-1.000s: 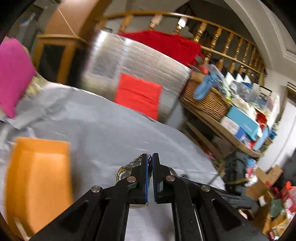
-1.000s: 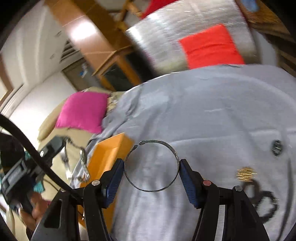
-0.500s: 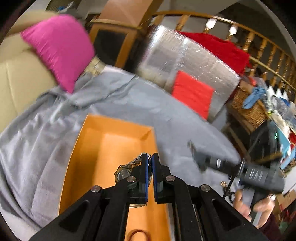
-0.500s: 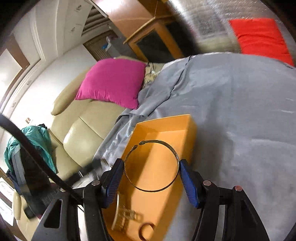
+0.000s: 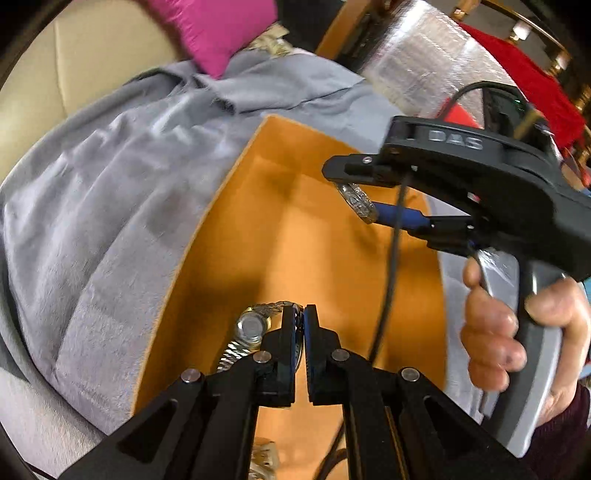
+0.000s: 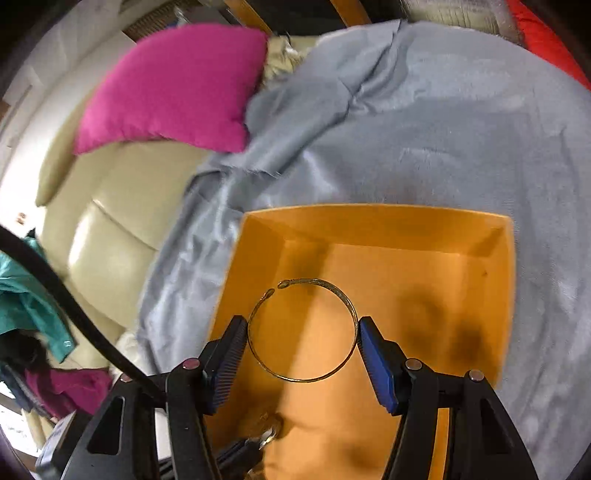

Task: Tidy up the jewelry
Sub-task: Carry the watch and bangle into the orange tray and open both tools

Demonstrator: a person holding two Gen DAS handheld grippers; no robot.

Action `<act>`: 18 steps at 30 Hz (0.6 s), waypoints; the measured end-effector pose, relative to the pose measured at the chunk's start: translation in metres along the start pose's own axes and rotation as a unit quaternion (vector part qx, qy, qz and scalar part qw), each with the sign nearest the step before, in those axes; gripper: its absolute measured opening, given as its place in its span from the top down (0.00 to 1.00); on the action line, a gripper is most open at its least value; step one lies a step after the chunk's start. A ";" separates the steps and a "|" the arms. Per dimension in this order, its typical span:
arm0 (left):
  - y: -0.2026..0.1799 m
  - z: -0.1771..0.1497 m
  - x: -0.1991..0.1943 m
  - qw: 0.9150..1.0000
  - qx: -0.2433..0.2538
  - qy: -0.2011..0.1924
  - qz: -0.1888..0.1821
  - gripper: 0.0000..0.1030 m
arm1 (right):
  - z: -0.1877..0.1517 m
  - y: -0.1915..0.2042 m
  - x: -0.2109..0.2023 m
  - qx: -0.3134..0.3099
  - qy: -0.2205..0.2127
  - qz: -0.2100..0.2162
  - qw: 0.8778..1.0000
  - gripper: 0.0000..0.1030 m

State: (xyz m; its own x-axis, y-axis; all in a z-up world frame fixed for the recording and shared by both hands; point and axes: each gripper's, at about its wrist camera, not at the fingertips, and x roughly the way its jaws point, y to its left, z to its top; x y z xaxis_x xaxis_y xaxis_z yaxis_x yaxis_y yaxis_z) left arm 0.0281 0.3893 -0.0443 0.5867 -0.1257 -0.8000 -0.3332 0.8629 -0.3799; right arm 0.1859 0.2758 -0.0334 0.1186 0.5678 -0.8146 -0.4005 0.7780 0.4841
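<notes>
Fingers of the left gripper (image 5: 303, 325) are clamped on a metal watch (image 5: 251, 328), its band pinched between them and its case just left of the tips, above the orange tray (image 5: 332, 240). The right gripper (image 6: 303, 339) has its 2 fingers pressed on opposite sides of an open bangle (image 6: 303, 332), over the same tray on the grey cloth (image 6: 424, 129).

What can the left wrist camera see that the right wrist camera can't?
Only the left wrist view: the left gripper shut on a silver watch, and a hand holding the right gripper from the side.

Only the right wrist view: the whole gold bangle as an open ring, pinched between the right gripper's pads, and a teal cloth.

Both: the orange tray, grey blanket, pink cushion and cream sofa.
</notes>
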 end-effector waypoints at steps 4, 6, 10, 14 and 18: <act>0.005 0.001 0.007 1.000 -0.006 0.014 0.011 0.96 | 0.010 -0.003 0.028 0.011 0.022 -0.032 0.999 0.38; 0.007 0.001 0.011 1.000 -0.007 0.023 0.013 0.96 | 0.012 -0.005 0.034 0.015 0.028 -0.045 0.998 0.37; 0.010 0.004 0.016 0.999 -0.013 0.032 0.018 0.96 | 0.014 -0.010 0.038 0.025 0.028 -0.048 0.998 0.36; 0.010 0.004 0.020 0.998 -0.015 0.042 0.035 0.91 | 0.014 -0.016 0.030 0.043 0.032 -0.034 0.998 0.35; 0.001 0.006 0.012 0.998 -0.011 0.019 0.055 0.74 | 0.006 -0.023 -0.007 0.051 0.001 0.020 0.999 0.35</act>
State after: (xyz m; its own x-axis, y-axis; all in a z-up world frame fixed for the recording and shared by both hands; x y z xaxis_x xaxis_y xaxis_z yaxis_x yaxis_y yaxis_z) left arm 0.0388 0.3921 -0.0514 0.5176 -0.0499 -0.8542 -0.4098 0.8619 -0.2987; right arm 0.1994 0.2554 -0.0368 0.1019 0.5985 -0.7946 -0.3110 0.7779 0.5460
